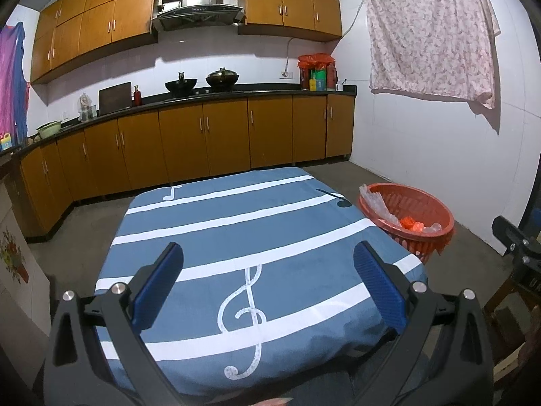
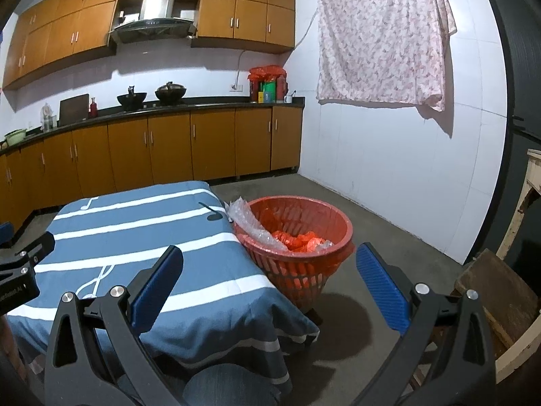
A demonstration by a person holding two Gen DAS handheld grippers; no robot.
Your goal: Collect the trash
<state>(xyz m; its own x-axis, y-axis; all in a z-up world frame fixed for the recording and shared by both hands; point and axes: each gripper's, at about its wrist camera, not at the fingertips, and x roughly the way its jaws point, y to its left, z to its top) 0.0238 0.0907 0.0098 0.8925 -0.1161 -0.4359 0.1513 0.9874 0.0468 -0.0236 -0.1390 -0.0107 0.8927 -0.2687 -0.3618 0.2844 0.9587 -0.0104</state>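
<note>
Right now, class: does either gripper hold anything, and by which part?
Nothing is held. The left gripper and right gripper are both open and empty.

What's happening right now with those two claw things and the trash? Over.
Left gripper open, empty, over the blue cloth-covered table. Right gripper open, empty. Red basket beside table, holding plastic wrap and orange scraps. Nothing in the way.

The left hand-held gripper [image 1: 268, 277] and right hand-held gripper [image 2: 269, 279] both hover level, jaws spread wide, empty.
</note>
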